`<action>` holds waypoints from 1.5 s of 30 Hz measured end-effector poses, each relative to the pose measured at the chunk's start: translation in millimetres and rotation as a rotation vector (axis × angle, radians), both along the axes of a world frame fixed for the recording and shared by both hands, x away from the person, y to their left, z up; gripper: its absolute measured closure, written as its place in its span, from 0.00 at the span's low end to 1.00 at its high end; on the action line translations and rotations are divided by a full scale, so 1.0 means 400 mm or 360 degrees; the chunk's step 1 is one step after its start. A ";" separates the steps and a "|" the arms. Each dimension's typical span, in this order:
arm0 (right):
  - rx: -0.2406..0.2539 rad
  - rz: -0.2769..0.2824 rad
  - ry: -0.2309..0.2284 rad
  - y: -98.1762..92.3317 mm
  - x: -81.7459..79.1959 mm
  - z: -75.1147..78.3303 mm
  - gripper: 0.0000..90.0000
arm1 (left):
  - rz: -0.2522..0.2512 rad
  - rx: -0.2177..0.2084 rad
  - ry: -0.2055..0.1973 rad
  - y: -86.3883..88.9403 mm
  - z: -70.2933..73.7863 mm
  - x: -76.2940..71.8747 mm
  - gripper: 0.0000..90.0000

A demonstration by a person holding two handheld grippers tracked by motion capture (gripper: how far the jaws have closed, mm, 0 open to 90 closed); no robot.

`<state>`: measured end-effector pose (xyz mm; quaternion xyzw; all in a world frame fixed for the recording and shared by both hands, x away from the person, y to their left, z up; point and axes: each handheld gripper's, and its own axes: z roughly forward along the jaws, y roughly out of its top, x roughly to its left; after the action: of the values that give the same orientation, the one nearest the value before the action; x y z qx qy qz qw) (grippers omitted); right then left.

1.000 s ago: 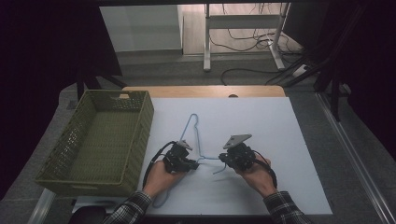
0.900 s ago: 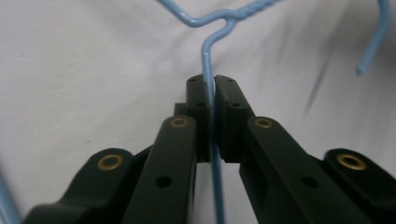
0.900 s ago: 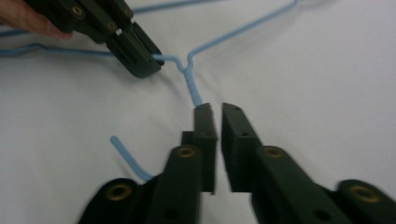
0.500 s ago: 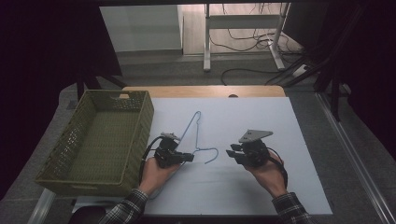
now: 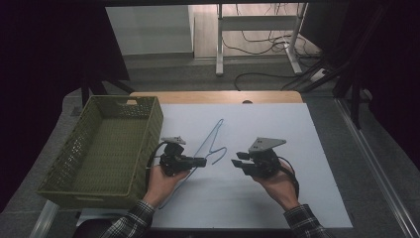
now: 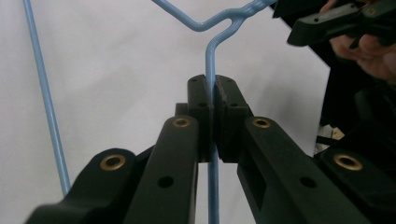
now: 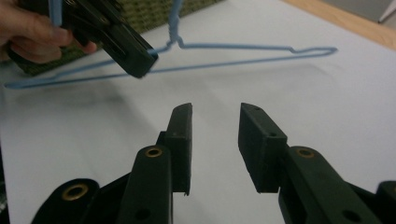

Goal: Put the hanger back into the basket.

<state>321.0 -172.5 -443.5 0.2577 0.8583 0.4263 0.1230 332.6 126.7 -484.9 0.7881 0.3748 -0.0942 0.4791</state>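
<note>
The left gripper (image 6: 212, 100) has its fingers closed tight on the neck of the thin light-blue wire clothes hanger (image 5: 212, 141), just under the twisted joint, and it carries the hanger a little above the white desk (image 5: 297, 148), to the right of the olive-green woven plastic basket (image 5: 99, 144). The right gripper (image 7: 215, 133) has just been opening its fingers; they now stand partly apart with nothing between them, and the hanger lies beyond them, not touching. To do this step well, I think the left hand should keep a firm pinch on the wire, because a thin wire can turn easily in the pads, and it should lift the hanger enough that the long lower bar passes over the basket wall before it comes down inside. The right hand should stay away from the hanger. In the high view, the left hand (image 5: 166, 176) holds its gripper about level, pointing to the right, and the right hand (image 5: 277, 181) holds its gripper pointing left toward it; both forearms come from the near edge.
</note>
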 end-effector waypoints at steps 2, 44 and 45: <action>0.0037 0.0037 -0.0032 0.018 -0.003 0.014 0.71 | -0.0008 -0.0031 -0.0011 0.000 0.010 -0.003 0.97; -0.0013 -0.0083 -0.0062 0.116 0.002 0.069 0.94 | -0.0157 0.0672 -0.0425 -0.125 0.098 -0.072 0.77; -0.0001 -0.0086 -0.0050 0.117 0.002 0.071 0.94 | -0.0158 0.0709 -0.0426 -0.134 0.098 -0.070 0.79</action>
<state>321.7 -125.8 -415.1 0.2741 0.8492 0.4264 0.1480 304.6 73.0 -445.8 0.8970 0.2805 0.0724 0.3340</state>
